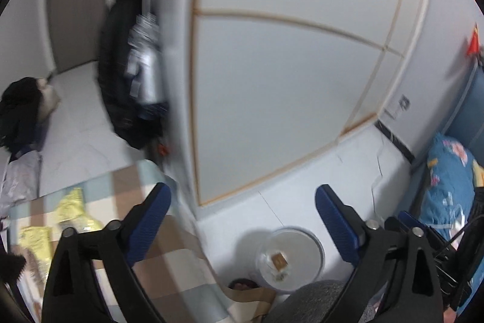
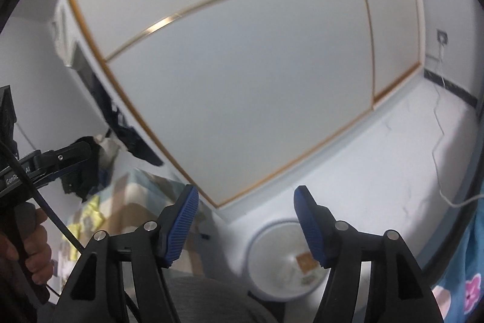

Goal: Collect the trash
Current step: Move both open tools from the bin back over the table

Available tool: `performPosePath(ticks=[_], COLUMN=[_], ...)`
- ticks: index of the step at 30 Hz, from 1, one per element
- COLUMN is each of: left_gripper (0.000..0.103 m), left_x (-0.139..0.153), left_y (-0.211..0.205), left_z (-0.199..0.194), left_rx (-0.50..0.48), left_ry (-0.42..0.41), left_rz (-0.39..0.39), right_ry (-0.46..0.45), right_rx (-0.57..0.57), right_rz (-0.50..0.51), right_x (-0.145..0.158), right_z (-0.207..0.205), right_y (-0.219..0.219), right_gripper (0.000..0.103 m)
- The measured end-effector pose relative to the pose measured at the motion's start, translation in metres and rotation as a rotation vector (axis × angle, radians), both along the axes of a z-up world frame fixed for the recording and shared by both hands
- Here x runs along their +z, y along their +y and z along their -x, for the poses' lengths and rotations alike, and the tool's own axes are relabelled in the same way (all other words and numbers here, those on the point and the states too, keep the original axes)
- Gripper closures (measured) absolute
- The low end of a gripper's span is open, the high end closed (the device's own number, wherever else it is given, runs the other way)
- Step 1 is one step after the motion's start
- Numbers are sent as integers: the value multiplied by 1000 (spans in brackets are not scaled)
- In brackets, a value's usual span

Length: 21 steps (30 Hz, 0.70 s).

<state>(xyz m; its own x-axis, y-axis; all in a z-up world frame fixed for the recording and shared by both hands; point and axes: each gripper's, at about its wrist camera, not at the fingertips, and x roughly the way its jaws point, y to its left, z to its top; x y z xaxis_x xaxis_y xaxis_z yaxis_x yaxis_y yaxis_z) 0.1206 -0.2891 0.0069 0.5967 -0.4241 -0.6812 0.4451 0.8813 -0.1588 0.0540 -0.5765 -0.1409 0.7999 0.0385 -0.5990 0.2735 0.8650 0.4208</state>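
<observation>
A round white trash bin (image 1: 299,259) stands on the pale floor below, with a brown scrap (image 1: 279,260) and other bits inside it. The same bin (image 2: 272,271) shows low in the right wrist view. My left gripper (image 1: 243,211) is open wide, high above the floor, with nothing between its blue pads. My right gripper (image 2: 245,217) is also open and empty, up over the bin. Yellow wrappers (image 1: 71,206) lie on a checked tablecloth at lower left. A hand (image 2: 33,250) holds the left gripper's handle at the left edge of the right wrist view.
A white wardrobe (image 1: 272,80) with gold trim fills the middle. Dark clothes and a bag (image 1: 133,74) hang to its left. A checked table (image 1: 169,268) edges in at lower left, a blue floral pillow (image 1: 450,186) at right. A white cable (image 2: 438,141) trails across the floor.
</observation>
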Motion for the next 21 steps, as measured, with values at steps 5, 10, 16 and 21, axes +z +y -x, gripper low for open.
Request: performPosePath(ticks=[5, 10, 16, 21], left_gripper=[4, 1, 1, 1], left_x=[24, 39, 46, 44], left_y=[41, 86, 149, 199], left_z=[12, 25, 34, 48], left_rx=[83, 183, 320, 433], left_ry=[-81, -143, -168, -194], left_rz=[33, 43, 57, 60], right_ry=[-84, -181, -274, -323], right_rx=[50, 109, 229, 315], right_rz=[39, 83, 110, 160], right_x=[37, 70, 98, 112], right_z=[4, 10, 9, 4], right_y=[34, 71, 131, 187], right_gripper=[29, 17, 10, 7])
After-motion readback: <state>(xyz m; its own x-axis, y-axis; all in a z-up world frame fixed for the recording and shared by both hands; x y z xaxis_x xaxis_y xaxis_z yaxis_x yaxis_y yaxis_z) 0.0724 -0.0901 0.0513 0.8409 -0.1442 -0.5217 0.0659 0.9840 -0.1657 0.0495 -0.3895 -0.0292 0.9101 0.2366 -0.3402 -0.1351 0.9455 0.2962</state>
